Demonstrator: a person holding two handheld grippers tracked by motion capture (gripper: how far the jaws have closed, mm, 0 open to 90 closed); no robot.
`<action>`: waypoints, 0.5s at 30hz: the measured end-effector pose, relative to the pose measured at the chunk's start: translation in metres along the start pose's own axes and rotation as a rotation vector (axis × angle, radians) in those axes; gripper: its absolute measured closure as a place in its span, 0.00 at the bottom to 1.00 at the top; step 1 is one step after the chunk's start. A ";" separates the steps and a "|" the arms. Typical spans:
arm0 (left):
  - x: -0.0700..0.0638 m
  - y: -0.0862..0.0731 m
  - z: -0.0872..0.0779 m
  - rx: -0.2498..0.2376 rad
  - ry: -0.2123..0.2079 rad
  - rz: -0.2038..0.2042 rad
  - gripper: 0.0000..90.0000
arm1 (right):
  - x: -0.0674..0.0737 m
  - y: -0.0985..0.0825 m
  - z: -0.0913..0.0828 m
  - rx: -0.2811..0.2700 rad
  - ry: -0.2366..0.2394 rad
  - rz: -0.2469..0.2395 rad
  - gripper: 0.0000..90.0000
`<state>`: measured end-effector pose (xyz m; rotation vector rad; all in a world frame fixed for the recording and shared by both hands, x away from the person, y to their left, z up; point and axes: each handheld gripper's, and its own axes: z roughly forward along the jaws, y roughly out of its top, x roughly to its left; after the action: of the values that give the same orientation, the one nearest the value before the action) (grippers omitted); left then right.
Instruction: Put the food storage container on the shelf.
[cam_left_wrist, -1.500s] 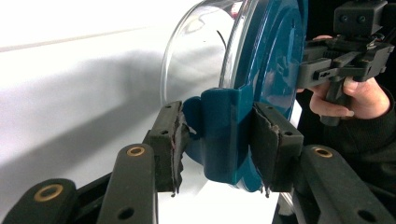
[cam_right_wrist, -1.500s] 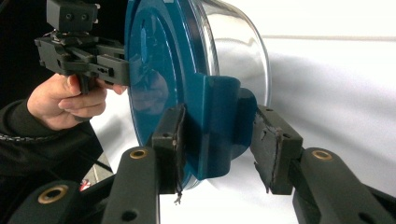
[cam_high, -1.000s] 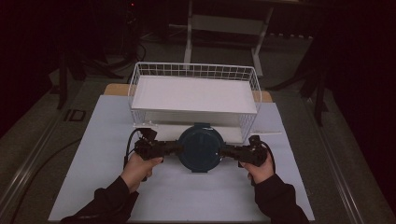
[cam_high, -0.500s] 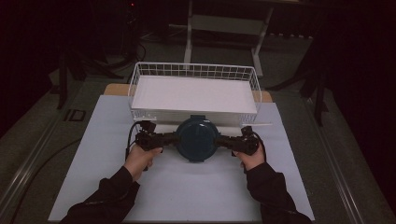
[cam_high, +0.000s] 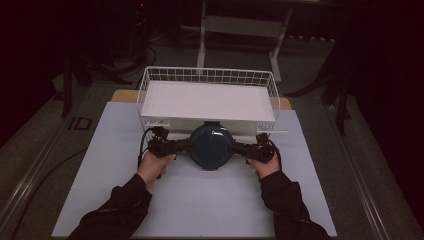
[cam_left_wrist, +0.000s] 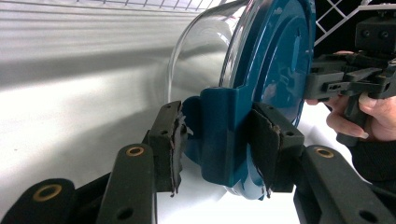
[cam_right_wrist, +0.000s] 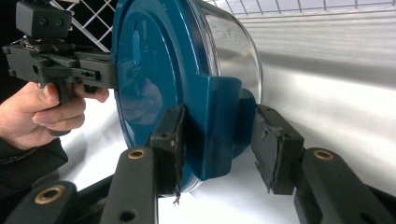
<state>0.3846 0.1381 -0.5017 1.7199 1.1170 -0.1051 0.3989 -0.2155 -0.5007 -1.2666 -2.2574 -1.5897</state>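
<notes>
The person holds a round container with a dark blue lid (cam_high: 212, 146) between the two grippers, at the near wall of the white wire basket (cam_high: 272, 87), above the white table sheet (cam_high: 190, 200). The left gripper (cam_high: 176, 146) comes from the left side of the container and the right gripper (cam_high: 245, 147) from the right side — each one is on a blue clip tab of the lid. In the left gripper view, the left tab (cam_left_wrist: 219, 135) stands between the two black jaws; the pad on the lid side (cam_left_wrist: 266, 140) presses on it, while the other pad seems to have a thin gap, so the jaws are half closed around the tab. In the right gripper view it is the same picture mirrored: the right tab (cam_right_wrist: 219, 126) sits between the jaws, one pad (cam_right_wrist: 170, 144) lies against the lid face, and the other pad is just beside the tab. The clear glass bowl (cam_left_wrist: 205, 51) under the lid points toward the basket's white floor — the container is tilted on its side, with the lid facing the person. Both hands (cam_high: 152, 165) grip the gripper handles.
</notes>
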 end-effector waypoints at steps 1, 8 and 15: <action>0.002 0.000 0.001 0.005 -0.007 -0.015 0.62 | -0.001 0.000 0.001 0.007 -0.003 0.007 0.62; 0.005 0.002 0.001 0.003 -0.002 -0.012 0.62 | -0.002 0.002 0.003 0.001 -0.008 0.008 0.62; 0.007 0.001 0.004 -0.014 -0.018 -0.061 0.60 | 0.000 0.001 0.004 -0.003 -0.062 -0.005 0.57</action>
<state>0.3908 0.1391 -0.5072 1.6699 1.1545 -0.1507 0.4007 -0.2117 -0.5018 -1.3307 -2.2968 -1.5775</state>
